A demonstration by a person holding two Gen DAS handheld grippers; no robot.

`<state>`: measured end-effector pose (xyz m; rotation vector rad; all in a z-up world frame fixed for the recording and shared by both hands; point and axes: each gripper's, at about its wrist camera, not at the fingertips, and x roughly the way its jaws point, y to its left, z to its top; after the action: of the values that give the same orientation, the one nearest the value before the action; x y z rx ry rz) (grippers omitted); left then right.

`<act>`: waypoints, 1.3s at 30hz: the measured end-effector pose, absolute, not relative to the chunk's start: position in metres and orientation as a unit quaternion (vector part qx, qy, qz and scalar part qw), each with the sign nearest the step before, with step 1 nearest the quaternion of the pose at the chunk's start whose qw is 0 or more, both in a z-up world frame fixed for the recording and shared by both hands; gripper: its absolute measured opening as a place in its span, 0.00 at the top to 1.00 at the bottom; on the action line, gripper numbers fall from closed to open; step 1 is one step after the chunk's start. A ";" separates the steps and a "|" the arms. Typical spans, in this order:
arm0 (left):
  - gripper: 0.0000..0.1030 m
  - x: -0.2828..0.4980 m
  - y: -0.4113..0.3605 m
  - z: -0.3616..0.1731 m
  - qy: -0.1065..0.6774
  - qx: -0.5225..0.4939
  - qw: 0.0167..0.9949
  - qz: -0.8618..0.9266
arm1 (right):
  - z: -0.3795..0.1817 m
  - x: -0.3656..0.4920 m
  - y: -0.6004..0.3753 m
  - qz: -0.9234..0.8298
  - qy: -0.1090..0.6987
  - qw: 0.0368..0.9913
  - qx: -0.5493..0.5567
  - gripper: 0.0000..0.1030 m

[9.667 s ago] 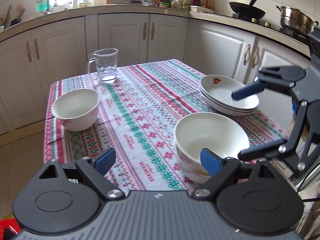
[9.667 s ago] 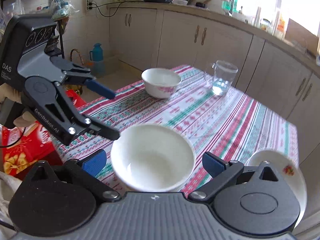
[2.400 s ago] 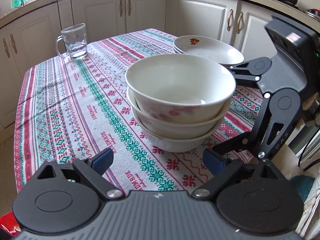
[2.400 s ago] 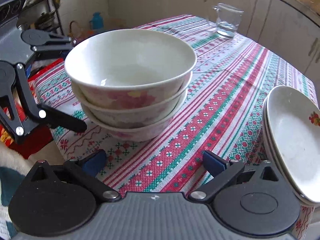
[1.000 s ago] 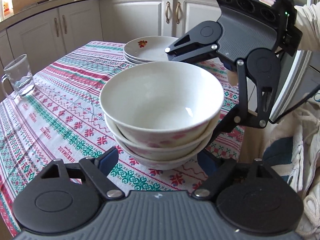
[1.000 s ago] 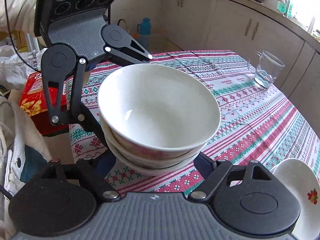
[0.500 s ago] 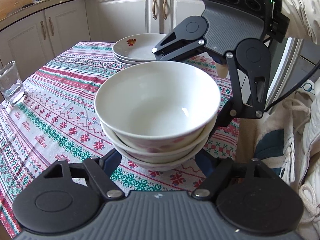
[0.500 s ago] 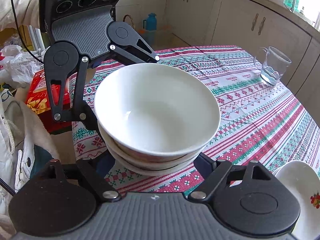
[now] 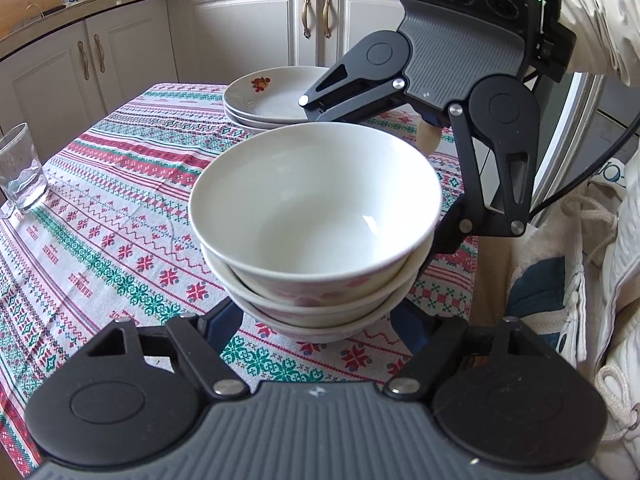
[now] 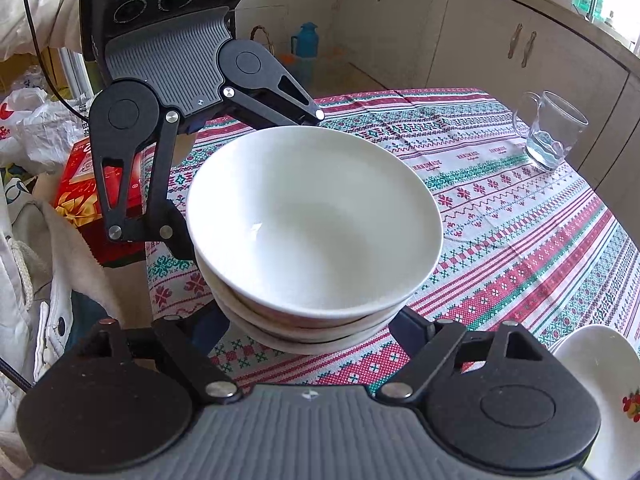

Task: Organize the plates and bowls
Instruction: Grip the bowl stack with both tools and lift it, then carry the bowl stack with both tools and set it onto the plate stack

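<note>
A: Where's the bowl stack [image 9: 316, 232]?

B: On the tabletop [image 9: 100, 216], between both grippers. The left gripper [image 9: 316, 320] brackets its base, jaws apart; the right gripper's [image 10: 316, 324] jaws have just been widening around it. Grip itself: cannot tell. Plates [image 9: 268, 100] lie beyond.

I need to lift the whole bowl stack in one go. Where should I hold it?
Grip the bottom bowl low on its outer wall, one gripper from each opposite side. The three bowls are nested, so only the lowest carries the rest; the flared rims above should keep the jaws from slipping upward.
</note>
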<state>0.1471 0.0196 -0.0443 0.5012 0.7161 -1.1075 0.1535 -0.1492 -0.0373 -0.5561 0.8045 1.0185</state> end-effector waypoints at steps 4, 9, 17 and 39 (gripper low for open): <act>0.21 0.147 0.019 -0.044 0.329 0.233 0.761 -0.509 | -0.037 0.154 -0.149 0.468 0.370 0.761 -0.255 0.13; 0.22 0.147 0.019 -0.044 0.330 0.231 0.761 -0.509 | -0.037 0.155 -0.149 0.468 0.374 0.759 -0.255 0.13; 0.22 0.144 0.018 -0.043 0.327 0.232 0.763 -0.507 | -0.037 0.153 -0.146 0.463 0.375 0.762 -0.254 0.13; 0.22 0.180 -0.070 0.005 0.279 0.259 0.757 -0.531 | 0.011 0.163 -0.226 0.418 0.354 0.799 -0.249 0.13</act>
<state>0.1796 -0.0704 0.0053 0.5649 0.6088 -1.1574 0.1631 -0.2258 0.0112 -0.5346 0.7595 0.8962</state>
